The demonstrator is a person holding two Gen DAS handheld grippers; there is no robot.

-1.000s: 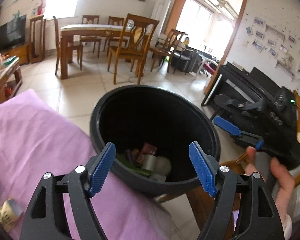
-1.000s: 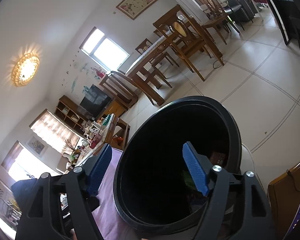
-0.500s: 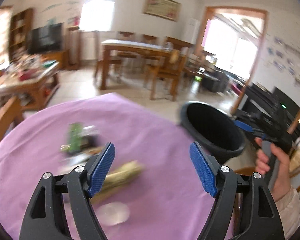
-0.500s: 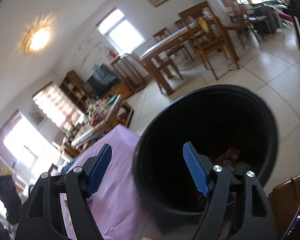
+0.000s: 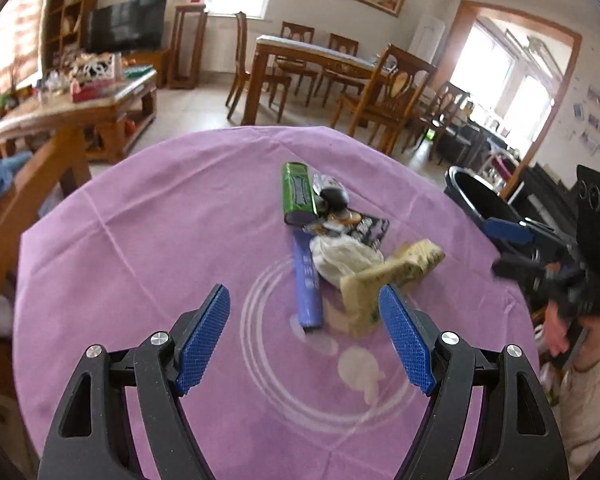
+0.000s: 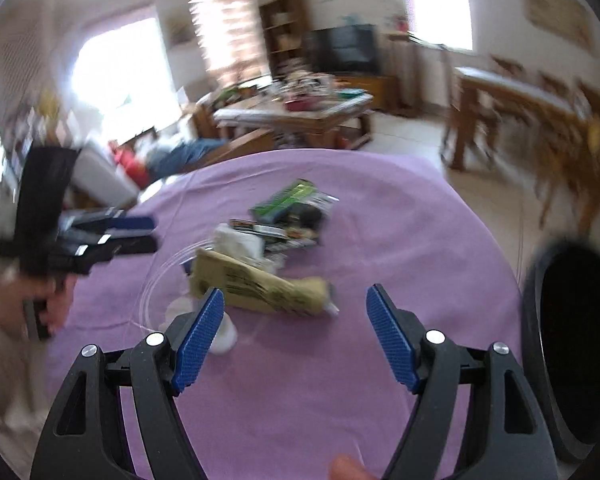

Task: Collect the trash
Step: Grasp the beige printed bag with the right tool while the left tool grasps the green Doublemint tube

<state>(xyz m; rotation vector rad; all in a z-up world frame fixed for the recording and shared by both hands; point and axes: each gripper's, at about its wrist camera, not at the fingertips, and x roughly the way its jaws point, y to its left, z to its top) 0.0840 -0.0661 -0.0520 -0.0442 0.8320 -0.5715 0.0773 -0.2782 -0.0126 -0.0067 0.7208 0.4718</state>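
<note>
A heap of trash lies mid-table on the purple cloth (image 5: 140, 240): a green packet (image 5: 297, 192), a blue tube (image 5: 308, 284), a crumpled white tissue (image 5: 344, 258), a tan paper wrapper (image 5: 396, 276) and a dark foil wrapper (image 5: 332, 196). My left gripper (image 5: 304, 336) is open and empty, hovering just short of the blue tube. My right gripper (image 6: 294, 332) is open and empty, near the tan wrapper (image 6: 260, 286). The black trash bin (image 6: 572, 344) stands at the table's right edge; it also shows in the left wrist view (image 5: 476, 196).
A clear round plastic lid or ring (image 5: 320, 360) lies on the cloth under the heap. Wooden chairs and a dining table (image 5: 312, 56) stand beyond. A cluttered coffee table (image 5: 76, 100) is at far left. A wooden chair back (image 5: 32, 184) adjoins the table's left edge.
Both grippers have swung away from over the black bin to face the trash heap on the table. Both stay open and empty.
</note>
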